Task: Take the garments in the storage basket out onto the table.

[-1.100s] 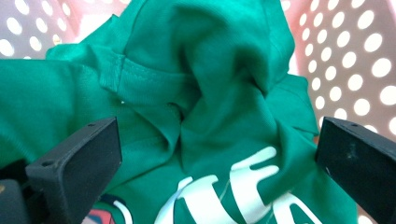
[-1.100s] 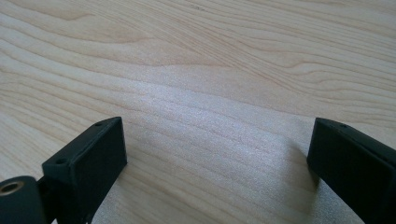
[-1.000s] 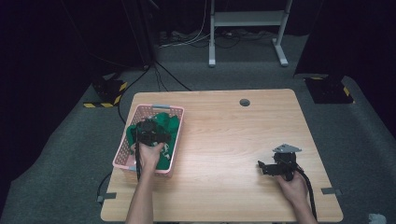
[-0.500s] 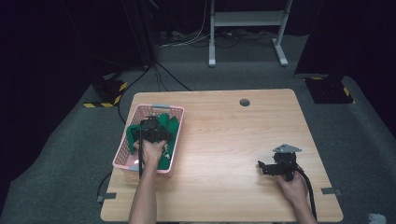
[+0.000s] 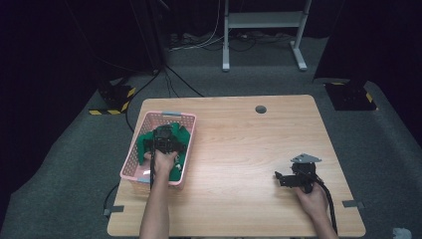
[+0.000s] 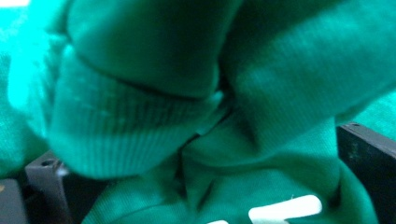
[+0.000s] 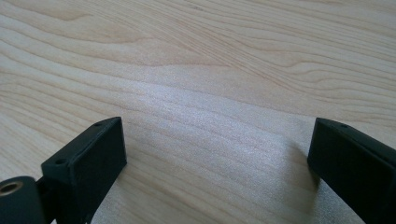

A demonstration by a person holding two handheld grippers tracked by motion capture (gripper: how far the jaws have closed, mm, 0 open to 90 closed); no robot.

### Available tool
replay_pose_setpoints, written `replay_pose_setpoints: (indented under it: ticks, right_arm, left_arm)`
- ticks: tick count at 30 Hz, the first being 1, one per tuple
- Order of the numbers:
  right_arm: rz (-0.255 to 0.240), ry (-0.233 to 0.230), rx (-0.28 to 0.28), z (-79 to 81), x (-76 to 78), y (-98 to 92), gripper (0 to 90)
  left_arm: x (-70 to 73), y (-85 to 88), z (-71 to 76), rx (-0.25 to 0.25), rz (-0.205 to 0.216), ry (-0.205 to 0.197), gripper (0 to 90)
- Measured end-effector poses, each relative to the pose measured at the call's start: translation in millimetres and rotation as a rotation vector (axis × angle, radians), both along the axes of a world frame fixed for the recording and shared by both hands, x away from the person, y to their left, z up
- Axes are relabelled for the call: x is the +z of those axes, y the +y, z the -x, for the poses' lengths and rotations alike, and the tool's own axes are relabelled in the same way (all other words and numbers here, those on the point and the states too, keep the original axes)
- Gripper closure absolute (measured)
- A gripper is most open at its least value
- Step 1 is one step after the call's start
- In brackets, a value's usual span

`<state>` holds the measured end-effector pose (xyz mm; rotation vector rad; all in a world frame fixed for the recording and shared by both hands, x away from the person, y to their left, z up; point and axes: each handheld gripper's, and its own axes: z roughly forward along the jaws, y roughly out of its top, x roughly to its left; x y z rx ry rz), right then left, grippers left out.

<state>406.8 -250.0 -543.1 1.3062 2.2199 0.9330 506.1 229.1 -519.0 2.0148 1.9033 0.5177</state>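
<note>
So nearest the person, the right tongs (image 5: pixel 282 179) sit on the near right part of the table (image 5: pixel 239 149), held by the right hand (image 5: pixel 311 199) with the cable trailing back toward the near edge. They're released, jaws spread wide apart with nothing but bare wood grain between them in the right gripper view, and they point left across the table. A bit farther and over on the left, the left hand (image 5: pixel 164 162) reaches into the pink basket (image 5: pixel 130 164), which sits at the left edge of the table. The left tongs (image 5: pixel 166 139) are down in the green cloth (image 5: pixel 145 142) that's bunched up inside the basket. In the left gripper view the cloth (image 6: pixel 261 93) is right up against the camera, all folds and ribbed knit, with a bit of white print near the bottom, and it's piled between the two black jaws, which stand wide at either side. Honestly can't tell if they're clamping the cloth or just pushed into it. Beyond that the far half of the table is plain wood with a small round hole (image 5: pixel 260 109) near the far edge. Farther still, on the grey floor, there's a white stand (image 5: pixel 261 35) and some cables (image 5: pixel 199 41).
</note>
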Motion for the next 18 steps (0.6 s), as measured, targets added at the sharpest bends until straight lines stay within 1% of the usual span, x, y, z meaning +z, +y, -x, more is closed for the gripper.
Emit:
replay_pose_setpoints:
  ticks: [2, 9, 10, 12, 15, 16, 18]
  right_arm:
    - [-0.001, 0.000, -0.002, 0.0, 0.0, 0.0, 4.4]
    - [0.000, -0.002, -0.003, -0.2, -0.1, -0.1, 4.4]
    - [0.000, -0.002, -0.004, -0.2, -0.1, -0.1, 4.4]
    - [-0.001, -0.001, -0.005, -0.3, -0.1, -0.1, 4.4]
    - [-0.001, -0.001, -0.005, -0.3, -0.1, -0.1, 4.4]
    - [-0.001, -0.001, -0.006, -0.2, 0.0, 0.0, 4.4]
    - [-0.001, -0.001, -0.006, -0.2, 0.0, 0.0, 4.4]
  left_arm:
    - [-1.0, 0.6, 1.7, 0.000, 0.005, -0.017, 0.2]
    - [-1.6, 1.2, 2.0, -0.005, 0.005, -0.027, 0.2]
    - [-2.0, 0.9, 1.4, 0.007, 0.006, -0.033, 0.3]
    - [-1.8, 1.5, 1.3, 0.015, 0.006, -0.039, 1.3]
    - [-0.7, 1.5, 1.5, 0.030, 0.001, -0.045, 4.7]
    - [-0.7, 1.5, 1.5, 0.030, 0.001, -0.045, 6.4]
    - [0.8, 1.8, 2.2, 0.039, -0.004, -0.058, 11.2]
